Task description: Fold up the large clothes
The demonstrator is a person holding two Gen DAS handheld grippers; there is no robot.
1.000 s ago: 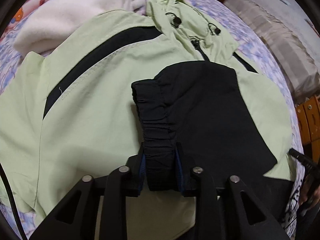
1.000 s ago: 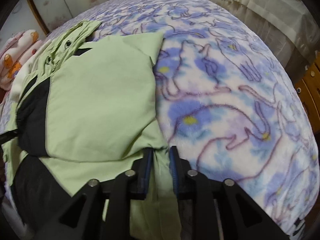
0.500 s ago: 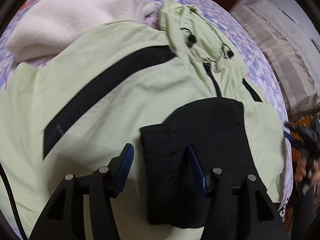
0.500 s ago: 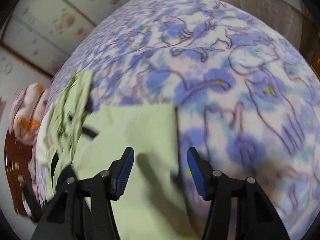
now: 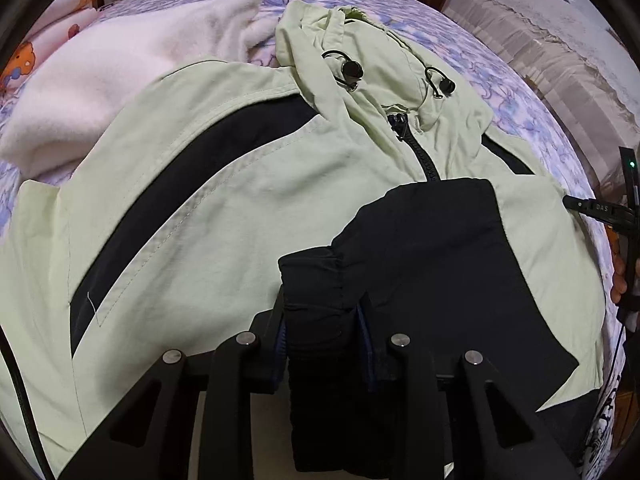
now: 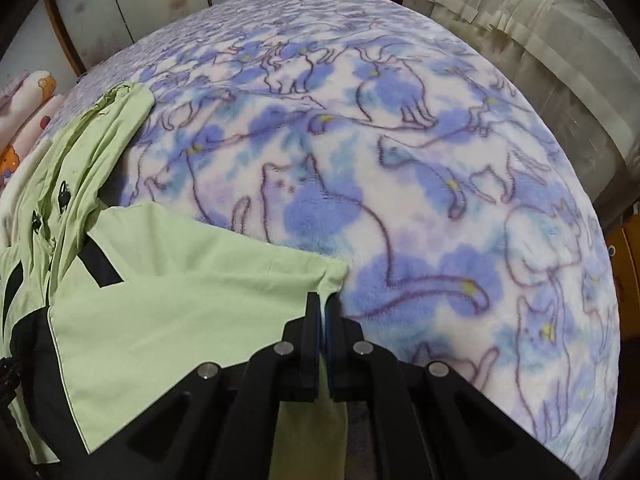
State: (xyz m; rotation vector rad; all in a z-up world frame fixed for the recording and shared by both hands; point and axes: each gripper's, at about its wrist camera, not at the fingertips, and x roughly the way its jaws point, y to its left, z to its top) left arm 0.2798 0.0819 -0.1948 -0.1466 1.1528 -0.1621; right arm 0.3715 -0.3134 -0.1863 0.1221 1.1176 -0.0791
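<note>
Both claws opened, then closed again on jacket. Bed [image 6: 420, 184] with cat blanket holds green-and-black jacket [image 5: 248, 200], flat. Left claw [image 5: 322, 332] pinches black sleeve cuff [image 5: 316, 280] lying on jacket's front. Right claw [image 6: 322, 316] squeezed tight on jacket's green edge.

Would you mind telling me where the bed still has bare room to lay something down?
Bare blanket lies right of the green jacket, up to the bed's far edge. It is crowded left: the jacket meets a white fleece.
</note>
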